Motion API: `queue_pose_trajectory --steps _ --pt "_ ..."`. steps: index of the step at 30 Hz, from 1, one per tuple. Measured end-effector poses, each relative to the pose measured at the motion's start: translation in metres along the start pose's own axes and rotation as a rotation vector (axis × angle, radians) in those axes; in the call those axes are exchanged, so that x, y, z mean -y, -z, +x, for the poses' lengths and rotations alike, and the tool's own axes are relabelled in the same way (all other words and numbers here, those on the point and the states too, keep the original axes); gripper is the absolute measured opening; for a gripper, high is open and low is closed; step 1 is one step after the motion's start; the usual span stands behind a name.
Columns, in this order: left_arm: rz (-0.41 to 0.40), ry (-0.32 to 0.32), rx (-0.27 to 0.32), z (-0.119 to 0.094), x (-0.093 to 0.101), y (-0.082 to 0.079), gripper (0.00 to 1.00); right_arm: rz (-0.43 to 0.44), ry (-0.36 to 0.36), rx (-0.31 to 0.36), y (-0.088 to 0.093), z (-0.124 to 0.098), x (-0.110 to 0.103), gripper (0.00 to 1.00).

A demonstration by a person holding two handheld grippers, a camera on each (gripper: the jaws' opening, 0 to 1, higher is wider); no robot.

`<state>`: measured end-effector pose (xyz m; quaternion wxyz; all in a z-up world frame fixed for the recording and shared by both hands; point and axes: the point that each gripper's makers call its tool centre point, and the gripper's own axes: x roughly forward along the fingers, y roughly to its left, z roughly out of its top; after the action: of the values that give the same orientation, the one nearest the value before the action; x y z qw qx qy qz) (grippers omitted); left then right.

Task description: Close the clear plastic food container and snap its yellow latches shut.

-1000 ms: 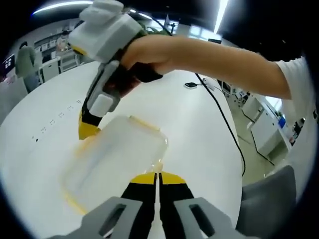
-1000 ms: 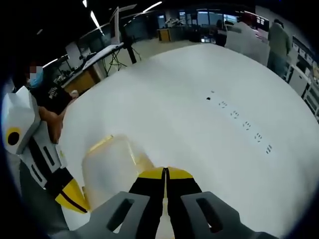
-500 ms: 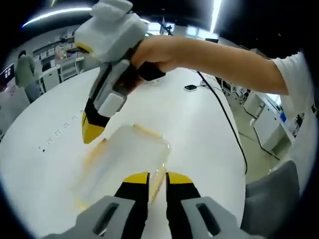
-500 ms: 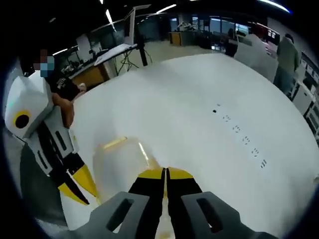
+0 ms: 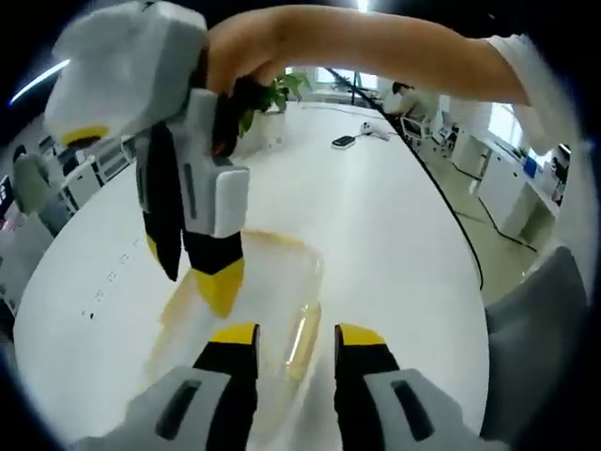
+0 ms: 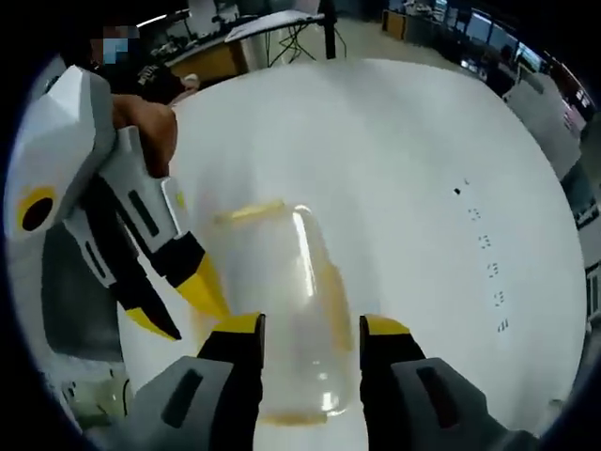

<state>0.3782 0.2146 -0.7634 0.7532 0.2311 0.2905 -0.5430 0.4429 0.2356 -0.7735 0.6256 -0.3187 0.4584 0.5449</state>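
Lid looked on the clear container [image 6: 282, 310], lower centre; latches unclear; both grippers [image 5: 293, 343] [image 6: 310, 331] gaped, holding nothing.

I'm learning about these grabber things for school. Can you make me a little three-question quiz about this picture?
1. True or false: the left gripper is open, with a gap between its yellow tips.
2. What does the clear container rest on? A) a white table B) a green chair C) a wooden floor
3. Fill in the word: in the right gripper view, the right gripper is open, and the container's latches are coloured ____.

Key: 1 true; 2 A, the white table; 3 yellow.
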Motion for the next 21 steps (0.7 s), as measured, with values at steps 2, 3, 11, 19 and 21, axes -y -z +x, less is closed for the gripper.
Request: queue_pose_trajectory --steps 2,3,11,19,21 --pt "0.037 -0.005 -0.023 0.002 0.000 0.004 0.27 0.021 -0.041 -0.033 0.007 0.001 -0.007 0.39" --pt "0.071 -0.019 -0.008 0.003 -0.002 0.001 0.27 0.021 -0.049 -0.039 0.005 0.001 -0.005 0.38" --pt "0.133 -0.095 -0.046 0.008 -0.009 0.001 0.22 0.054 -0.091 -0.142 0.006 0.005 0.007 0.38" --pt "0.313 -0.141 -0.139 0.012 -0.006 0.007 0.23 0.019 -0.063 -0.199 0.005 0.006 0.005 0.37" --pt "0.344 -0.160 -0.144 0.012 -0.006 0.009 0.24 0.003 -0.052 -0.217 0.004 0.007 -0.002 0.36"
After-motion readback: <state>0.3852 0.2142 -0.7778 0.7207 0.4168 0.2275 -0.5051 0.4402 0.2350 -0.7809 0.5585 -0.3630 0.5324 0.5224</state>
